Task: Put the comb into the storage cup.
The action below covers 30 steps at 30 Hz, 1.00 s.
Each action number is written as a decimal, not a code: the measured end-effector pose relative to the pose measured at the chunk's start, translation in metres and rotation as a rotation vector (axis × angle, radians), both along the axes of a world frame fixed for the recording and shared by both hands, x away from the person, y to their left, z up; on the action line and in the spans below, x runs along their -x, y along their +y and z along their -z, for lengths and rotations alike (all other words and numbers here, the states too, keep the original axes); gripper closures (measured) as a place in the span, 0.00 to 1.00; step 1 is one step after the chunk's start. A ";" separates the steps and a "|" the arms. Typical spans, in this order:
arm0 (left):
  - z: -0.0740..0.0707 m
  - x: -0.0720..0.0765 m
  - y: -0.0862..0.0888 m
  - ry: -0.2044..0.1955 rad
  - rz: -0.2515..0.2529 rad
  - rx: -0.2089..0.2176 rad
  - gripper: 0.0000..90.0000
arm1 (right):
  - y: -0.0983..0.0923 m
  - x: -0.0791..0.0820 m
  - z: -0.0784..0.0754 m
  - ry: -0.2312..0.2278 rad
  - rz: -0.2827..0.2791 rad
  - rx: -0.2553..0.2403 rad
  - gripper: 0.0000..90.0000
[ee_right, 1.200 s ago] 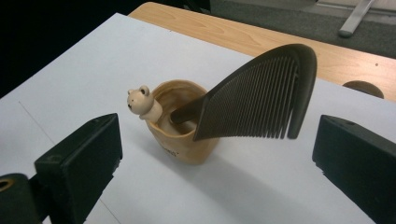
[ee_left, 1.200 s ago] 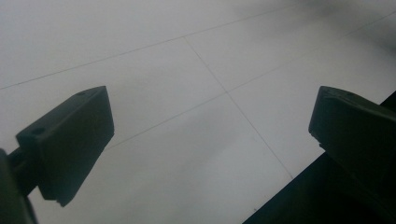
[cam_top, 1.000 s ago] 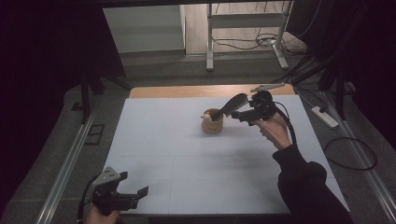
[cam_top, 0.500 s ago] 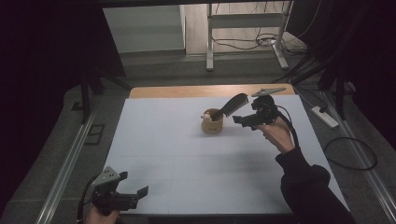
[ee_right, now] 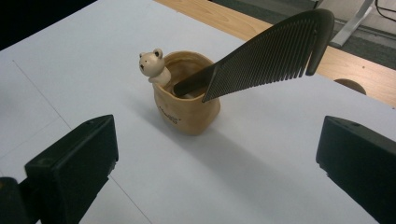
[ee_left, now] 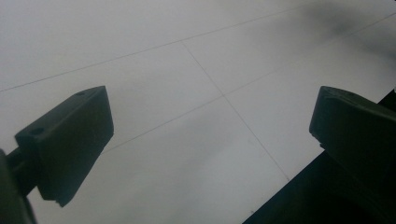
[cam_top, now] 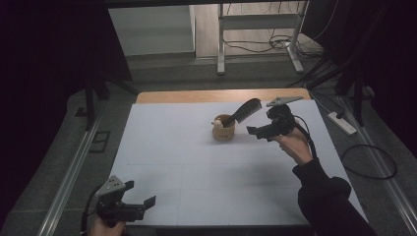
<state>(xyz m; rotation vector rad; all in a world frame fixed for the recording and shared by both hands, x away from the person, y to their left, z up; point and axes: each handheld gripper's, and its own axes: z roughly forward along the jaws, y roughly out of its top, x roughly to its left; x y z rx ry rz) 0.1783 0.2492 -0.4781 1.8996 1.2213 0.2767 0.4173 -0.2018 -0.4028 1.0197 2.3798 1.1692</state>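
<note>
The cup (cam_top: 223,129) stands near the counter's (cam_top: 196,162) far edge, a comb (cam_top: 242,112) leaning out of it, handle down inside. The right claw (cam_top: 256,132) is just beside the cup, jaws apart and empty. The left claw (cam_top: 142,204) hovers at the near left corner, jaws apart.

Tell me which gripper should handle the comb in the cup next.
Right. The right gripper hovers open beside the cup holding the comb; the left gripper sits at the near table edge, far off.

Cup (cam_top: 223,130) with leaning comb (cam_top: 243,111) sole obstacle; surrounding table (cam_top: 196,182) seemingly open.
</note>
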 end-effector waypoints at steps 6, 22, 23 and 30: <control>0.000 0.000 0.000 0.000 0.001 0.002 0.00 | -0.003 0.005 0.001 0.000 -0.003 -0.001 0.00; 0.000 0.000 0.001 -0.002 -0.001 0.009 0.00 | -0.011 0.021 0.004 0.002 -0.016 0.028 0.00; 0.000 0.000 0.001 -0.002 -0.001 0.009 0.00 | -0.012 0.024 0.004 0.000 -0.019 0.034 0.00; 0.000 0.000 0.002 -0.002 -0.005 0.015 0.00 | -0.015 0.033 0.007 0.004 -0.022 0.032 0.00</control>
